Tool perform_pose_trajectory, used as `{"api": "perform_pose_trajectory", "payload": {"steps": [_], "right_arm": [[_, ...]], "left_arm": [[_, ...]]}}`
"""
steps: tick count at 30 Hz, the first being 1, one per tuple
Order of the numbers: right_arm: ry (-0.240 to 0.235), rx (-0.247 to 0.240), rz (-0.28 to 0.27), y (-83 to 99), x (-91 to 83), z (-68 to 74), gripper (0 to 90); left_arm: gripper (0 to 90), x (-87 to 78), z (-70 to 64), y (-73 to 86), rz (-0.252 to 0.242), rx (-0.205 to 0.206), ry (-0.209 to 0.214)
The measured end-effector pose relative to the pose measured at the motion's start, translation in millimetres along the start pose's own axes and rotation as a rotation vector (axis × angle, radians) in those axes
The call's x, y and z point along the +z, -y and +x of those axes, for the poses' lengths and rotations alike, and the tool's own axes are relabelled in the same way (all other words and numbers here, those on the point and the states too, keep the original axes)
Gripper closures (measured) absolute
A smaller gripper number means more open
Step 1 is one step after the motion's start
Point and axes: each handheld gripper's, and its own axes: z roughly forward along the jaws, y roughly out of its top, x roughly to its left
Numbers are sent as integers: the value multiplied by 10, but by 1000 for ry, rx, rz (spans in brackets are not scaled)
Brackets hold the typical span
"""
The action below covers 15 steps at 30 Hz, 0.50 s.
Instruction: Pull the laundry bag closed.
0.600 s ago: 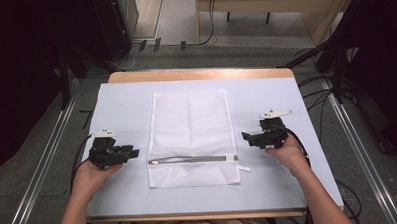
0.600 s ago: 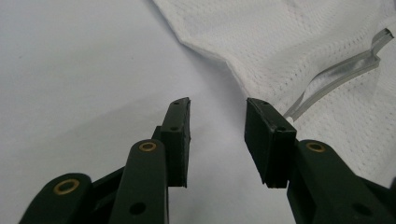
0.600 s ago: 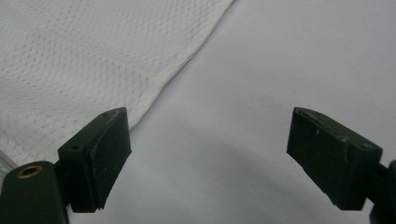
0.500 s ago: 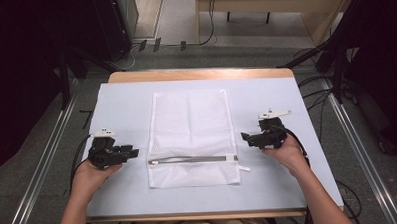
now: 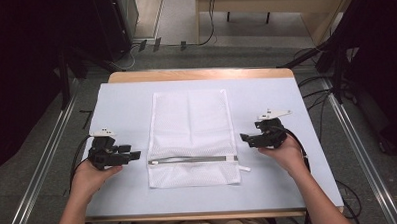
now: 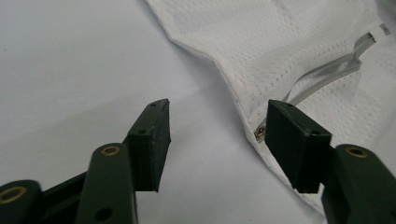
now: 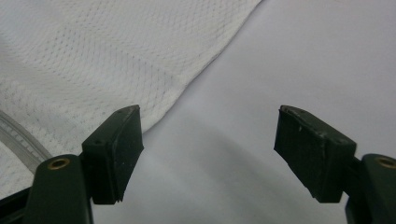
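A pale blue sheet (image 5: 121, 109) is covering a wooden table (image 5: 200, 74), with grey floor, metal rails (image 5: 43, 162) and dark equipment sitting around it (cables trailing at the far side). A white mesh bag (image 5: 189, 122) is lying flat in the middle of the sheet, long side running away from the person, with a grey zipper (image 5: 190, 160) crossing it near the close end and a small white tab sticking out at its right corner. The left gripper (image 5: 133, 155) is resting on the sheet just beside the bag's left edge, jaws gaping wide and holding nothing; the right gripper (image 5: 245, 138) is sitting just beside the right edge, also wide open and empty. The left gripper view is showing the zipper's metal end stop (image 6: 259, 132) close to one jaw and the mesh weave up close, which the high view is too small to give. The right gripper view is showing one jaw at the bag's hemmed edge (image 7: 187, 81), the other over bare sheet.
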Motion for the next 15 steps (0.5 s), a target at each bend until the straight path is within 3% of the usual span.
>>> {"api": "perform_pose_trajectory", "payload": {"steps": [2, 4, 5, 7, 9, 15], "right_arm": [[-11, 3, -5, 0, -1, -12, 262], [-13, 6, -4, -1, -2, -13, 262], [-15, 4, -4, 1, -8, -17, 265], [-15, 5, -3, 1, -15, -15, 279], [-13, -7, 6, 2, -28, -7, 335], [-14, -20, 10, 5, -39, 17, 378]], "left_arm": [[360, 4, 19, -6, -4, -3, 18], [326, 7, 25, -9, -8, 0, 13], [302, 18, 36, -21, -10, -12, -10], [310, 28, 46, -28, -5, -27, -15], [316, 34, 50, -34, -6, -17, -11], [316, 48, 49, -48, -1, -29, 2]]}}
